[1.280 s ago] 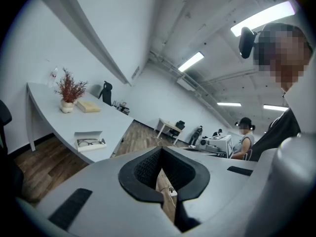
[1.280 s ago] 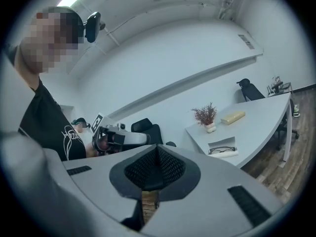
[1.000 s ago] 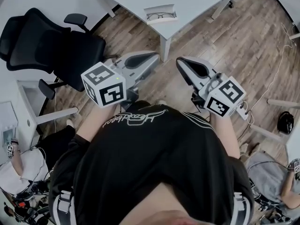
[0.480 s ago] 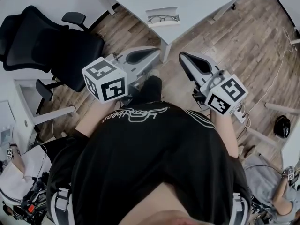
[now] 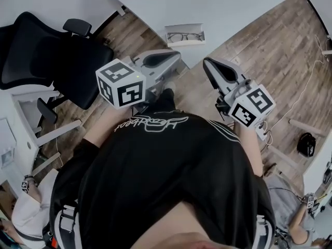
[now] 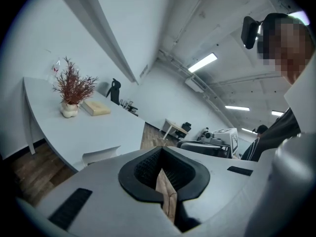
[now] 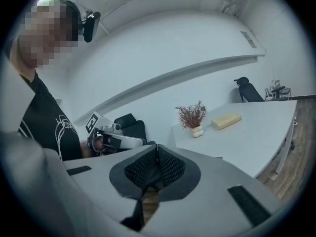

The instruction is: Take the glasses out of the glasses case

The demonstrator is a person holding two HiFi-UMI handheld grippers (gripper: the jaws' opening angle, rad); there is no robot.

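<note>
An open white glasses case (image 5: 185, 35) lies near the front edge of the white table (image 5: 228, 9), with dark-framed glasses (image 5: 185, 37) inside it. Both grippers hang in the air in front of my chest, short of the table. My left gripper (image 5: 176, 61) points toward the case, shut and holding nothing. My right gripper (image 5: 208, 64) sits to its right, also shut and holding nothing. The left gripper view shows shut jaws (image 6: 160, 171) with the case's white lid (image 6: 101, 154) beyond them. The right gripper view shows shut jaws (image 7: 157, 157) and the left gripper (image 7: 112, 136) beside them.
A black office chair (image 5: 57, 51) stands left of the table, over wooden floor (image 5: 270, 51). A potted dried plant (image 6: 73, 90) and a pale flat box (image 6: 96, 107) rest on the table's far part. Other people sit at the left and right edges.
The table and the case have come closer in the head view as I step forward. Both grippers stay shut and keep their places in front of me.
</note>
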